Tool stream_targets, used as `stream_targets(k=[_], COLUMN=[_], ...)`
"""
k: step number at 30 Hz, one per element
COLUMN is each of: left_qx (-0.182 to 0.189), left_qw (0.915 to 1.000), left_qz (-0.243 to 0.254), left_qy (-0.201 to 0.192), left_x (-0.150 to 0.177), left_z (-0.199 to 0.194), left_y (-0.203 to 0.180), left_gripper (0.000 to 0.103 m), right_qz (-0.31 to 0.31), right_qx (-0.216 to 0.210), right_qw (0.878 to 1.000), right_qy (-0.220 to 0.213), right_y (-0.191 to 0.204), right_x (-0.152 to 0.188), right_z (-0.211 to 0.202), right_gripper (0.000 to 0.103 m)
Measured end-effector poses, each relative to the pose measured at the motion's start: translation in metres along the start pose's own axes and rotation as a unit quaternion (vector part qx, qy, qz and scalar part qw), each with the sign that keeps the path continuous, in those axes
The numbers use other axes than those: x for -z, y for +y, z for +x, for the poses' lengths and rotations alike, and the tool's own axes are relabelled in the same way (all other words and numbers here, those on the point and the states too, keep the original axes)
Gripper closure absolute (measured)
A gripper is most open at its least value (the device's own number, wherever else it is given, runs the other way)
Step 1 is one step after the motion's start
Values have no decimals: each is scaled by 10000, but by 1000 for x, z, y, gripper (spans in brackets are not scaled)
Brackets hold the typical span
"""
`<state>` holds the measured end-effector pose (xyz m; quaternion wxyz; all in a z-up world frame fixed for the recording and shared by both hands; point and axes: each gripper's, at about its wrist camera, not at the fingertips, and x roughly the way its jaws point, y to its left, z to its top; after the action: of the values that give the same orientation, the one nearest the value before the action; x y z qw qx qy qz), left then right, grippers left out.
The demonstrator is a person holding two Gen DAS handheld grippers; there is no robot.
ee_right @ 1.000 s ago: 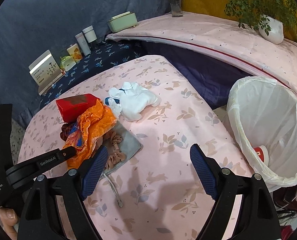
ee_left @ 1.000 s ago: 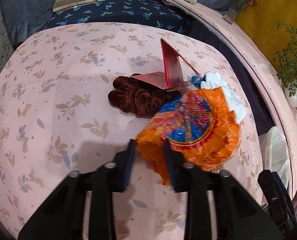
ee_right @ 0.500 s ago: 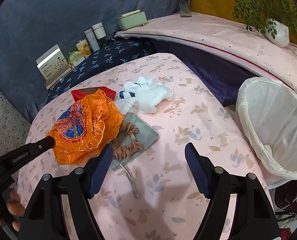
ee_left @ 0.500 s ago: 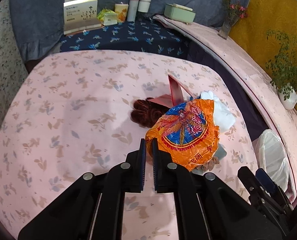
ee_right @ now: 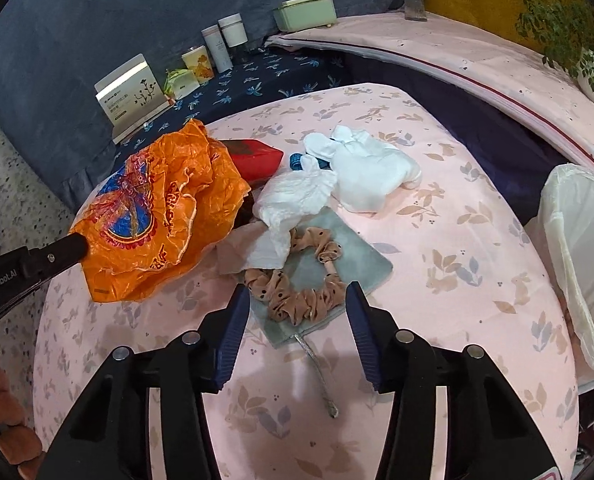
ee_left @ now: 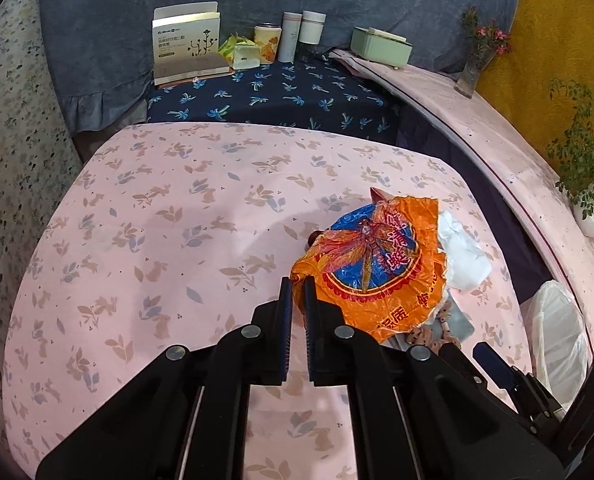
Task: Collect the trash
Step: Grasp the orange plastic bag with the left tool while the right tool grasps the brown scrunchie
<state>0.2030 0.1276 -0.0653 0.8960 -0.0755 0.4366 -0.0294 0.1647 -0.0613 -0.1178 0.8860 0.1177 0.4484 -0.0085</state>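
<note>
A crumpled orange plastic bag (ee_left: 373, 268) with a blue and red print hangs just above the pink leaf-print tabletop (ee_left: 169, 240). My left gripper (ee_left: 295, 294) is shut on its near edge. The right wrist view shows the same bag (ee_right: 157, 208) lifted at the left, held by the left gripper (ee_right: 75, 246). My right gripper (ee_right: 297, 314) hovers low over a tan dotted scrunchie (ee_right: 297, 294) lying on a grey-green pouch (ee_right: 349, 256). Its jaws are closing, with the scrunchie's near edge between them and the pads clear of it.
A crumpled white tissue (ee_right: 293, 200), a white cloth (ee_right: 369, 168), a red box (ee_right: 257, 156) and a blue cap (ee_right: 295, 160) lie behind the scrunchie. A bin with a white liner (ee_right: 577, 260) stands off the table's right edge. Boxes and jars line the far shelf (ee_left: 281, 92).
My left gripper shut on the orange bag's edge and lifted it off the dark red scrunchie. The right gripper moved left toward the tan scrunchie while its jaws narrowed.
</note>
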Motion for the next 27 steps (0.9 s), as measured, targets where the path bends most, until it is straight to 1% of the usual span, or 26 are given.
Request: stream_targets(k=[5,10,13,14,15,17,27], left_qx=[-16,-1,18,22,36,53,179], left_qw=[10000,9999,9999,9998,9998,9998,9993], left_qz=[5,82,114,119,128,163,342], left_qy=[65,107,128,132,134,118,0], left_x=[-1,0,2,2,3,4,14], left_z=[9,14,15,15,14,11,-14], left_y=[0,-6,-9,-10,-12,-15,-37], left_gripper=[97,97,97,97,97,97,97], right_qz=[-163,-272,-393,-435,-444,-408,-159], right_qx=[-83,-32,62,98,115,97,148], right_qw=[9998,9993,9990,9987,9987,9989,9997], right_qy=[124,244,226,228,238,230,-86], right_y=[11,12,10,9,8,3,-21], right_x=[-1,3,7,7,8,8,10], right_z=[17,32,33,33,32,28,-19], right_gripper=[59,65,74,80,86,89,92])
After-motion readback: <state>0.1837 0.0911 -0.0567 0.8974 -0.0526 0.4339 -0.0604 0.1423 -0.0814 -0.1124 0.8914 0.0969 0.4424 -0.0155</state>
